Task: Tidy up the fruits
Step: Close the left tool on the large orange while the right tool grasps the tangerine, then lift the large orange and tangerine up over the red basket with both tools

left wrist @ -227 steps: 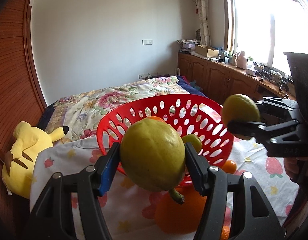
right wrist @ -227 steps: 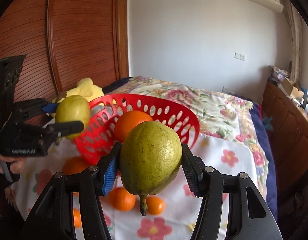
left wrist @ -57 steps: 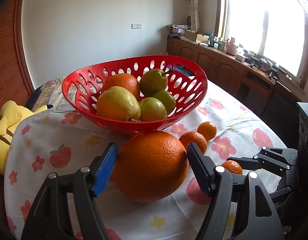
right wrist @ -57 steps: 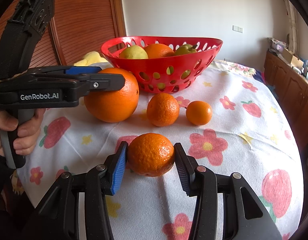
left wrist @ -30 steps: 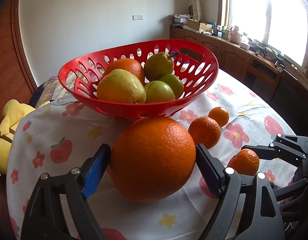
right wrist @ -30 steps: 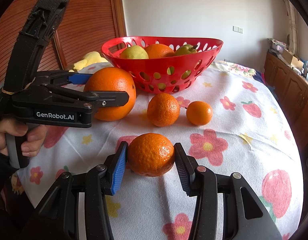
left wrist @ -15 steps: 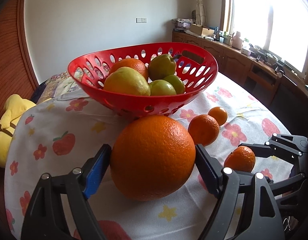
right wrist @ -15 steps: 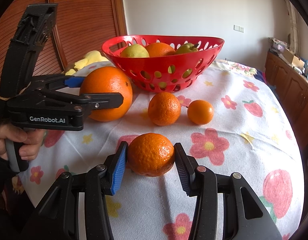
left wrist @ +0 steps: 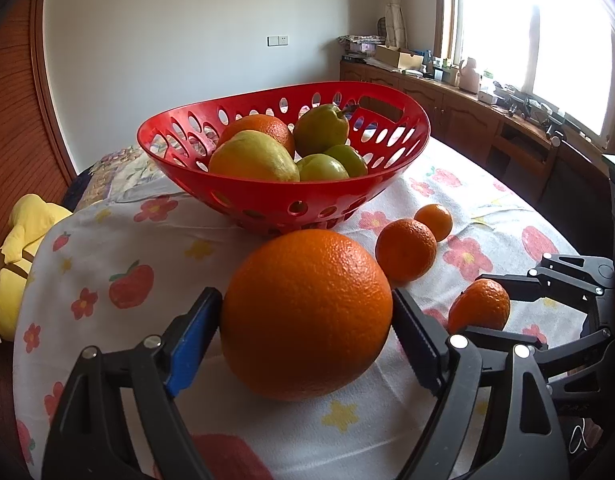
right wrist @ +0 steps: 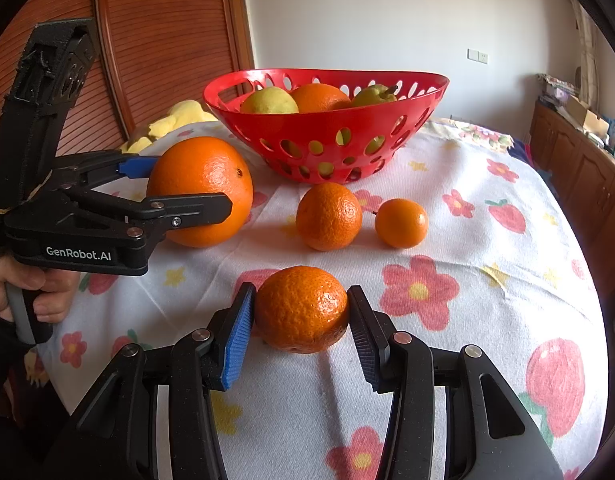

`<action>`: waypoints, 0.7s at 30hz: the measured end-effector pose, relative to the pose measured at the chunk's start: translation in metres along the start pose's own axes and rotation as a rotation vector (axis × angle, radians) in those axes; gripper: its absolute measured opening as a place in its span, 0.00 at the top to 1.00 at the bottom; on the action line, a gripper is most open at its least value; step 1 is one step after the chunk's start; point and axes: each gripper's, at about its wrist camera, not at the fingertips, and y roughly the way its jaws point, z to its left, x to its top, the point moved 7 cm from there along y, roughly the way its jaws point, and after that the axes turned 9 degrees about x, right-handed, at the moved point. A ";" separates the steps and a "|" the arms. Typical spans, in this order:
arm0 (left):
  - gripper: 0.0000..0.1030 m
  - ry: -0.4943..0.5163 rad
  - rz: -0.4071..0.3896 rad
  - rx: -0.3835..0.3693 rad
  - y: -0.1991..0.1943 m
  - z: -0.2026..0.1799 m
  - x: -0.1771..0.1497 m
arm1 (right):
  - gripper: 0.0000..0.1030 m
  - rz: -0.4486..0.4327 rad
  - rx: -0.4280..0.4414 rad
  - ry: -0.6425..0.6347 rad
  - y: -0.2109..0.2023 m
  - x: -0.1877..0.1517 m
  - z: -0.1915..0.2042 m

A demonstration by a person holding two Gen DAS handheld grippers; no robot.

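Observation:
My left gripper is shut on a large orange, at or just above the cloth; it also shows in the right wrist view. My right gripper is shut on a small mandarin, which rests on the cloth and also shows in the left wrist view. A red basket behind them holds pears and an orange; it also shows in the right wrist view.
Two loose mandarins lie on the flowered tablecloth between the basket and my right gripper. A yellow plush toy lies off the table's left edge. Wooden cabinets stand at the far right.
Both grippers closed on new fruit after the pears went into the basket. In the last second the left gripper with the large orange shifted slightly; the right gripper stayed still.

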 end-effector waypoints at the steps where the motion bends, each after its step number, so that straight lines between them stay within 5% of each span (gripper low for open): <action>1: 0.17 0.005 -0.001 0.001 0.000 -0.001 0.000 | 0.54 0.000 0.000 0.000 0.000 0.000 0.000; 21: 0.20 -0.034 -0.021 -0.007 -0.013 0.003 -0.003 | 0.54 0.000 0.000 0.000 0.000 0.000 0.000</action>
